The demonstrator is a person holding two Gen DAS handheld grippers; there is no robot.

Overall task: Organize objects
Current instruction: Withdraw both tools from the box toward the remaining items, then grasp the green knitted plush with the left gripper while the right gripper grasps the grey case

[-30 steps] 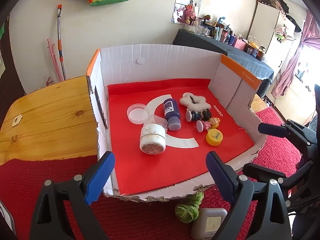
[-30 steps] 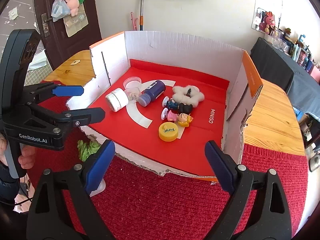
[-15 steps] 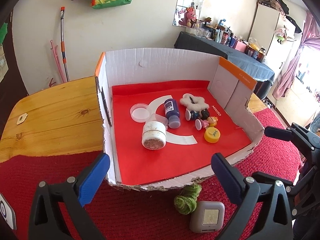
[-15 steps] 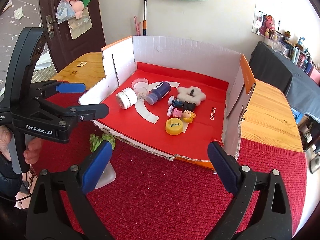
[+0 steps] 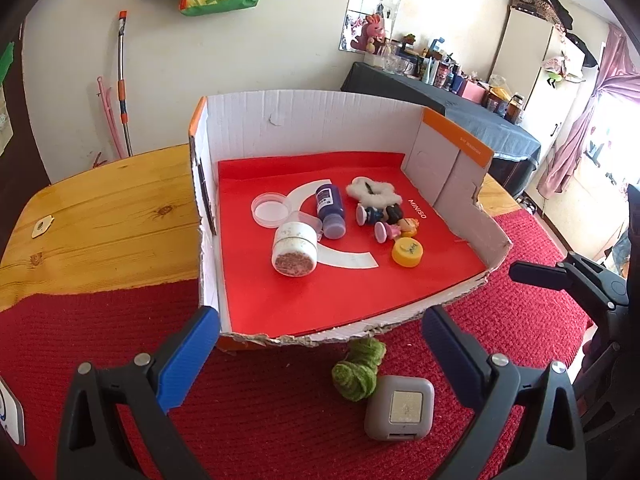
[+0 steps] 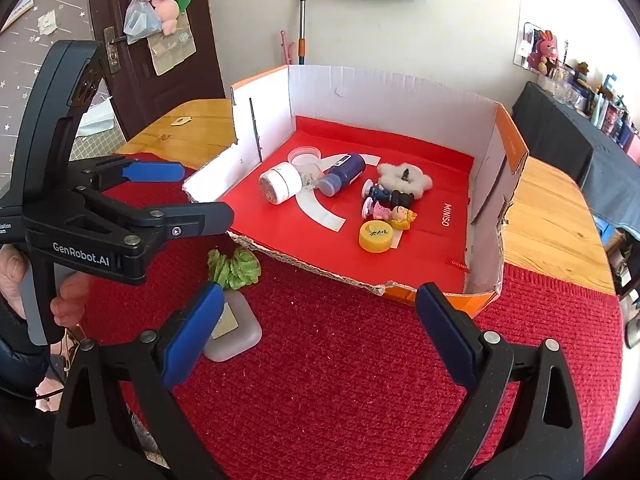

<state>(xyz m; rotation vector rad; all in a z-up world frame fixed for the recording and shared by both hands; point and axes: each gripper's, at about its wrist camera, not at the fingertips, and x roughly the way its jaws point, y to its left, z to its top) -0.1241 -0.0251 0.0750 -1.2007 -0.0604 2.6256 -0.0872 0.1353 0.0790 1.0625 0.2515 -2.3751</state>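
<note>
An open cardboard box (image 5: 312, 128) (image 6: 384, 92) with a red liner holds a white jar (image 5: 294, 248) (image 6: 280, 182) on its side, a clear lid (image 5: 270, 210), a blue bottle (image 5: 330, 210) (image 6: 344, 174), a white fluffy scrunchie (image 5: 374, 194) (image 6: 404, 176), two small figurines (image 5: 386, 222) (image 6: 386, 206) and a yellow cap (image 5: 407, 252) (image 6: 376, 236). A green scrunchie (image 5: 356, 368) (image 6: 234, 268) and a grey square device (image 5: 400, 408) (image 6: 236, 332) lie on the red mat in front of the box. My left gripper (image 5: 320, 316) (image 6: 192, 196) and right gripper (image 6: 320, 288) hover open and empty before the box.
The box sits on a red mat (image 6: 360, 380) over a wooden table (image 5: 100, 224). A hand (image 6: 68, 292) holds the left gripper's handle. The right gripper's fingers (image 5: 536, 274) show at the right edge of the left wrist view. A dark-clothed side table (image 5: 460, 112) stands behind.
Both grippers have drawn back from the box and their jaws have widened a little. The green scrunchie and grey device show more fully. Nothing in the box has moved.
</note>
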